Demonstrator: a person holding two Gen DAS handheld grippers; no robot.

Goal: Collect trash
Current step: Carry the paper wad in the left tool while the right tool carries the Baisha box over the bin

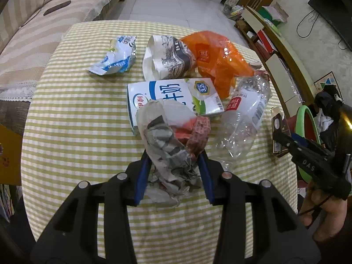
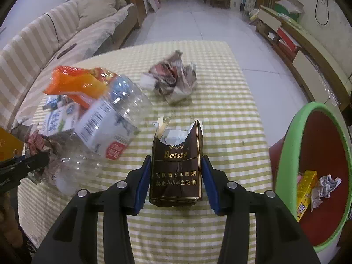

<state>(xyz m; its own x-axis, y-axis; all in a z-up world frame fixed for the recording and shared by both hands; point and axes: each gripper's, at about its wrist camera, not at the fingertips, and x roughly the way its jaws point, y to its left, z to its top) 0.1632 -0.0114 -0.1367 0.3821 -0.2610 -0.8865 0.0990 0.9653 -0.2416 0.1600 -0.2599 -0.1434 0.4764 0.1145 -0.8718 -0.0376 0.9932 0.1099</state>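
My left gripper [image 1: 175, 156] is shut on a crumpled newspaper wad [image 1: 169, 145] that lies against a white milk carton [image 1: 176, 92] on the checked tablecloth [image 1: 77, 121]. My right gripper [image 2: 176, 159] is shut on a torn brown cigarette pack [image 2: 176, 167], with a blue pad against each side. A clear crushed plastic bottle [image 2: 105, 127] lies between the two grippers. An orange plastic bag [image 1: 217, 59], a printed paper bag [image 1: 167, 59] and a blue-and-white wrapper [image 1: 116, 57] lie farther back. A second crumpled paper [image 2: 173, 79] sits alone beyond the pack.
A red bin with a green rim [image 2: 292, 145] stands off the table's right edge, holding a yellow box and a paper wad. A striped sofa [image 2: 55, 33] runs along the left. A low cabinet [image 2: 308, 44] lines the right wall. Tiled floor lies beyond the table.
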